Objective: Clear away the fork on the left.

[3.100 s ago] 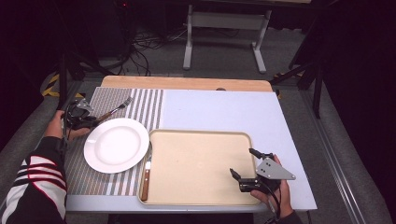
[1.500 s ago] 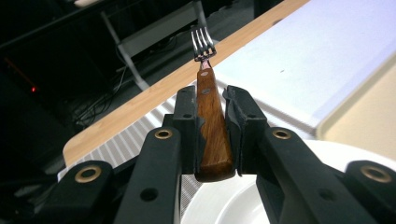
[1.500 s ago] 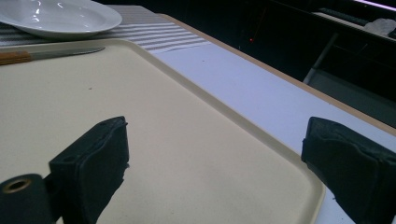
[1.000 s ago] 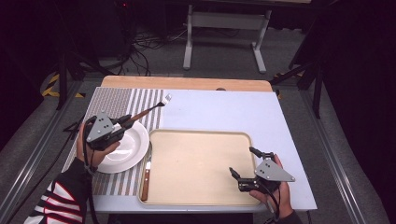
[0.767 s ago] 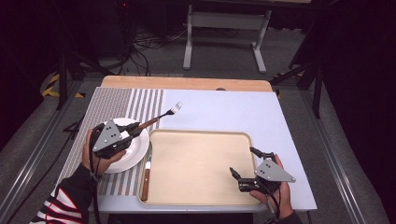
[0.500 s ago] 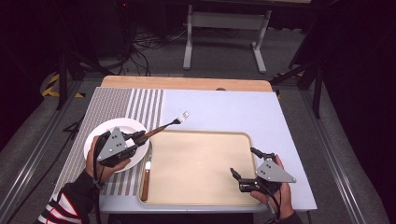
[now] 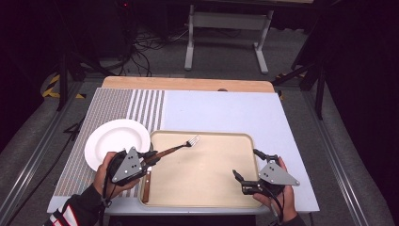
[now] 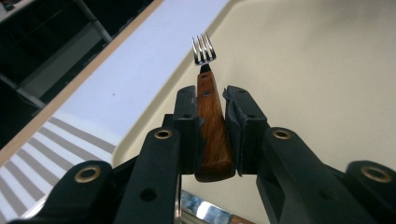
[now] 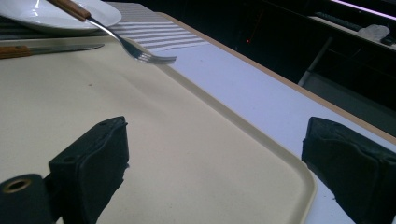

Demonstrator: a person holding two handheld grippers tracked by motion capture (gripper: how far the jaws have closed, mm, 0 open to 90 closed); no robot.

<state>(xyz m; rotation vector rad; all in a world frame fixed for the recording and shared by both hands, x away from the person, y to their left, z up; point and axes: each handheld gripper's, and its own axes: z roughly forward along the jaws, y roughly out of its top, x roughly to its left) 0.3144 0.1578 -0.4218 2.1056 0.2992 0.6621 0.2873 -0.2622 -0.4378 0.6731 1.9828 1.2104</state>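
Note:
A wooden-handled fork point(image 7: 174, 149) hangs tilted over the left part of the beige tray point(image 7: 211, 172), tines point(image 7: 193, 140) pointing to the far right. My left gripper point(image 7: 151, 158) is shut on its handle at the tray's left rim. In the left gripper view the handle point(image 8: 211, 126) sits clamped between both jaws of the left gripper point(image 8: 212, 100), tines point(image 8: 203, 50) over the tray point(image 8: 317, 70). My right gripper point(image 7: 245, 163) stands open over the tray's front right corner with nothing in it. In the right gripper view the right gripper point(image 9: 217, 126) faces the fork point(image 9: 135, 51).
A white plate point(image 7: 115, 141) lies on the striped placemat point(image 7: 113, 106) left of the tray. A wooden-handled knife point(image 7: 147, 182) lies by the tray's left rim. A pale blue mat point(image 7: 221, 113) covers the far table. The plate point(image 9: 46, 14) and knife point(image 9: 46, 49) lie beyond the tray point(image 9: 163, 140).
My left gripper has carried the fork from the far left of the placemat, across the plate, to the tray's left side. The right gripper has stayed still and open.

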